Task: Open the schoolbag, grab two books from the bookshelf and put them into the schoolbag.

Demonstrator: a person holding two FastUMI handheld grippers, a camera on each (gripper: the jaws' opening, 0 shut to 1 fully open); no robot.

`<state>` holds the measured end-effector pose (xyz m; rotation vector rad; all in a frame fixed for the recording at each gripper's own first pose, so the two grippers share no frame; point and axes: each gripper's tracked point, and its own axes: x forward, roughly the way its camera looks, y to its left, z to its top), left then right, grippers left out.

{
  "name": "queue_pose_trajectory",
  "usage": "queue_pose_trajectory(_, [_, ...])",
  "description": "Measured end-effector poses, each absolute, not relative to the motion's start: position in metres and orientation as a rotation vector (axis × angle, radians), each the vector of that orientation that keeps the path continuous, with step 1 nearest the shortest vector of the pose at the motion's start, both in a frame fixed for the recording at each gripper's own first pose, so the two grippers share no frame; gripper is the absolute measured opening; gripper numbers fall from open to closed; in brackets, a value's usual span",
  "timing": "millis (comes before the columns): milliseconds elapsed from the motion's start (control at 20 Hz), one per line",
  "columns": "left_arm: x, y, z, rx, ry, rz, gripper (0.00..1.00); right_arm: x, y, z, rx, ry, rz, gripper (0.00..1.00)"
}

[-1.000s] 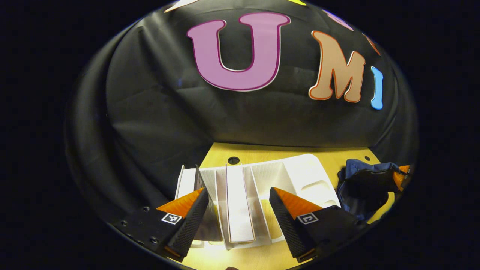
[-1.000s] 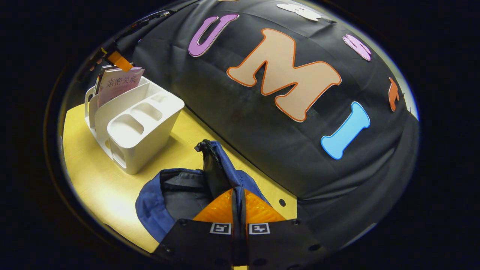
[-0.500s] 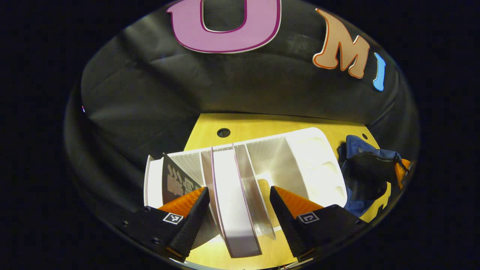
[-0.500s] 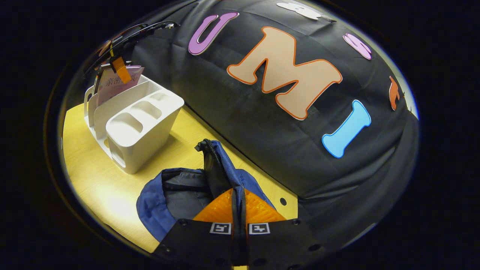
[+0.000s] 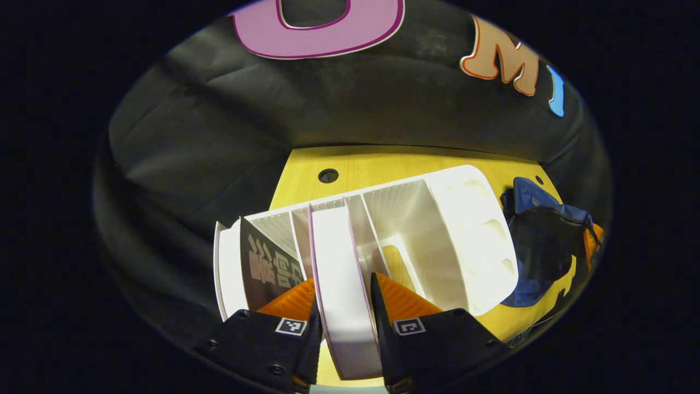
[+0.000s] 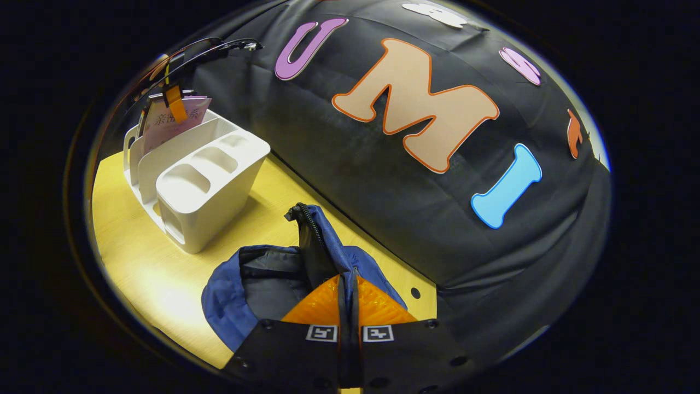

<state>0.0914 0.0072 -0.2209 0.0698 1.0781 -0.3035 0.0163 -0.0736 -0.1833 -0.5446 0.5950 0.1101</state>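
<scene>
In the left gripper view, my left gripper [image 5: 343, 289] is shut on a white book with pink edges [image 5: 339, 246] that stands in the middle slot of the white bookshelf [image 5: 454, 219]. A dark book [image 5: 268, 262] leans in the slot to its left. The blue schoolbag [image 5: 538, 241] lies to the right of the shelf. In the right gripper view, my right gripper [image 6: 348, 284] is shut on the raised flap of the schoolbag [image 6: 257, 279], and the bag's mouth gapes open. Farther off, the left gripper [image 6: 175, 103] grips the pink book [image 6: 164, 123] at the bookshelf [image 6: 202, 186].
Shelf and bag rest on a yellow wooden table [image 6: 136, 257] set against the black cloth wall. Small round holes [image 5: 328, 175] mark the tabletop near the wall. The shelf's right end has moulded cup-like compartments [image 5: 481, 230].
My left gripper has come down over the pink-edged book and its fingers have shut on it. The right gripper stays still, holding the bag's flap.
</scene>
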Motion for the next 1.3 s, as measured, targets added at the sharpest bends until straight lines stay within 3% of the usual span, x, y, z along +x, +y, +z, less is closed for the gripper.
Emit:
queue_pose_trajectory(100, [0.082,0.008,-0.226,0.043,1.125,-0.294,0.43,0.015,-0.073,-0.184,-0.543,0.595,0.113,0.03])
queue_pose_trajectory(550, [0.069,0.007,-0.201,-0.038,1.063,-0.286,0.35,0.011,-0.068,-0.188,-0.543,0.595,0.144,0.03])
queue_pose_trajectory(1300, [-0.048,0.033,-0.173,-0.304,1.143,-0.234,0.36,0.002,-0.06,-0.191,-0.544,0.597,0.214,0.03])
